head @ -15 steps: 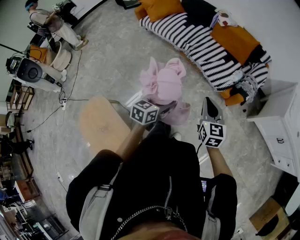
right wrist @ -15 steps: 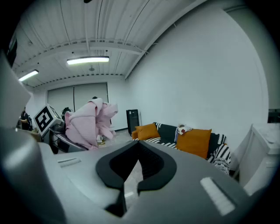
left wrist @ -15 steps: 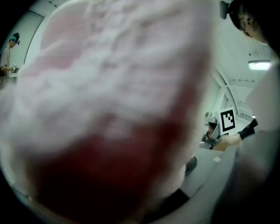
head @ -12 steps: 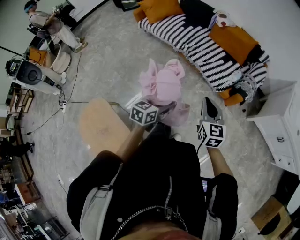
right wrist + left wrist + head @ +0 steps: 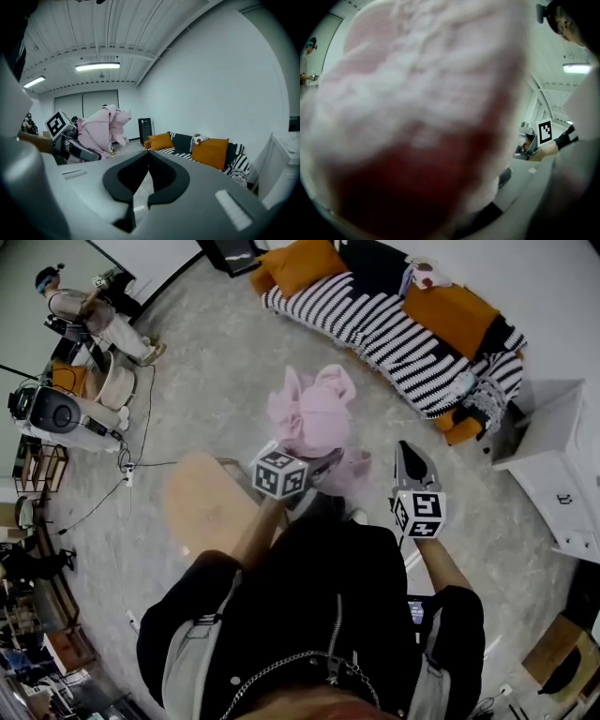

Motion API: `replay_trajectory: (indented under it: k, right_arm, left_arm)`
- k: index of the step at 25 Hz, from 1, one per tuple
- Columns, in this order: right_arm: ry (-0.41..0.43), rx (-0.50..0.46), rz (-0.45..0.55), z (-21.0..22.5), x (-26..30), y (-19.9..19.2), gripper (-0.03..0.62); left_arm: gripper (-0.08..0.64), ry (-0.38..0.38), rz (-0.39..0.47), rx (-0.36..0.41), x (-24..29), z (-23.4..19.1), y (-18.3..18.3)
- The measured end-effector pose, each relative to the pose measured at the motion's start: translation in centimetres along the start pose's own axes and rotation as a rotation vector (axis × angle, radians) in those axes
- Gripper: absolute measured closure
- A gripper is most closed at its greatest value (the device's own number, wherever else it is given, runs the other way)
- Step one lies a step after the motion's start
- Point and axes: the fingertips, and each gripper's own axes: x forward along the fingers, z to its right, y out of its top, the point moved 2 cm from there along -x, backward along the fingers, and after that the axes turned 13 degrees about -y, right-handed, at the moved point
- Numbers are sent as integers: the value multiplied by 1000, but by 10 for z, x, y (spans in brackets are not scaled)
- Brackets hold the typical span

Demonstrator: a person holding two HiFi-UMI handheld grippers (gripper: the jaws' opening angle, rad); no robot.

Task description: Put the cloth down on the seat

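Observation:
A bundled pink cloth (image 5: pixel 314 413) rides on my left gripper (image 5: pixel 328 463), whose jaws are closed on its lower folds. In the left gripper view the cloth (image 5: pixel 417 93) fills almost the whole picture and hides the jaws. The right gripper view shows the cloth (image 5: pixel 98 126) heaped above the left gripper (image 5: pixel 86 152). A round wooden seat (image 5: pixel 202 502) stands below and left of the cloth, beside my left forearm. My right gripper (image 5: pixel 410 457) is held to the right of the cloth, apart from it. It is shut and empty, its tips (image 5: pixel 149 154) meeting.
A striped sofa (image 5: pixel 394 334) with orange cushions runs along the far right wall. A white cabinet (image 5: pixel 562 474) stands at the right. Another person (image 5: pixel 89 310) and a wheeled machine (image 5: pixel 56 413) are at the far left, with cables (image 5: pixel 131 451) on the floor.
The head view has shifted a little, so the room sits slightly differently in frame. The cloth and both grippers keep their places relative to each other.

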Motion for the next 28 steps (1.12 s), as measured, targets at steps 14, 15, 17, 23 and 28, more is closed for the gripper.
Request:
replay_trajectory:
  k: [14,15,17,23,28]
  right_arm:
    - [4,-132,-47,-14,-27,22,594]
    - [2,-135,-49,-13,-26,24,594]
    - [-8,-127,-61,-7,-21,24,594]
    - [-40,-60,-79,1,7,24,594]
    - [-38,-30,-78,-8,34,25,594]
  left_arm:
    - [204,-43,-94,74,-22,8,27]
    - [204,-39,-95,82,-24,5,33]
    - [204,-33,-96,90,-25,-4,41]
    - [204,-14,-69,81,-17,-30,59]
    - [204,-28,-28,29,-5,-49,65]
